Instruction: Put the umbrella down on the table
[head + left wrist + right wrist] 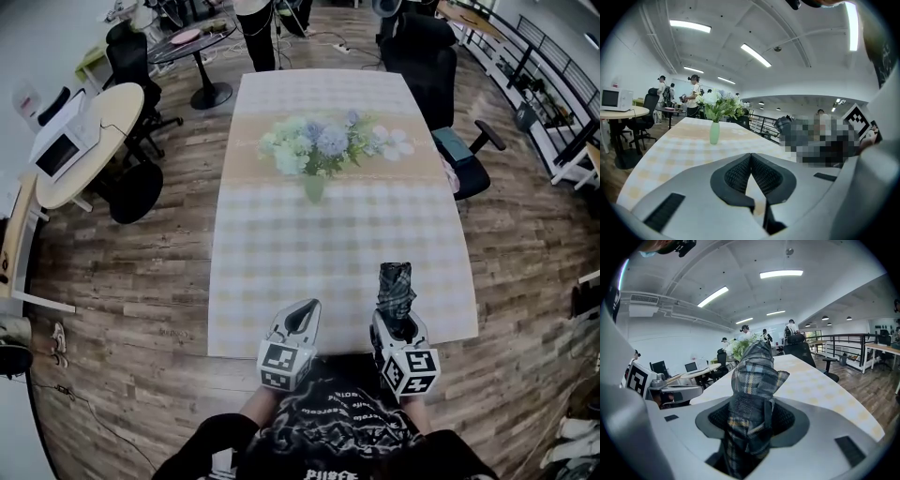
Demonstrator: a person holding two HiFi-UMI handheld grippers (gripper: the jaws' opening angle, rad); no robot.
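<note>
Head camera looks steeply down from above the near end of the long bench (pixel 337 253), with left tongs (pixel 304 315) and right tongs (pixel 397 321) at the bottom. Each tongs camera sits low, close behind its jaws, facing along the benchtop. All three views share the flowers (pixel 323 141).

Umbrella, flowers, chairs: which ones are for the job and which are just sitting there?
For the job: umbrella, folded, clamped in the right gripper; table it goes on.
Just lying about: vase of flowers; office chair; microwave; left gripper, shut and empty.
</note>
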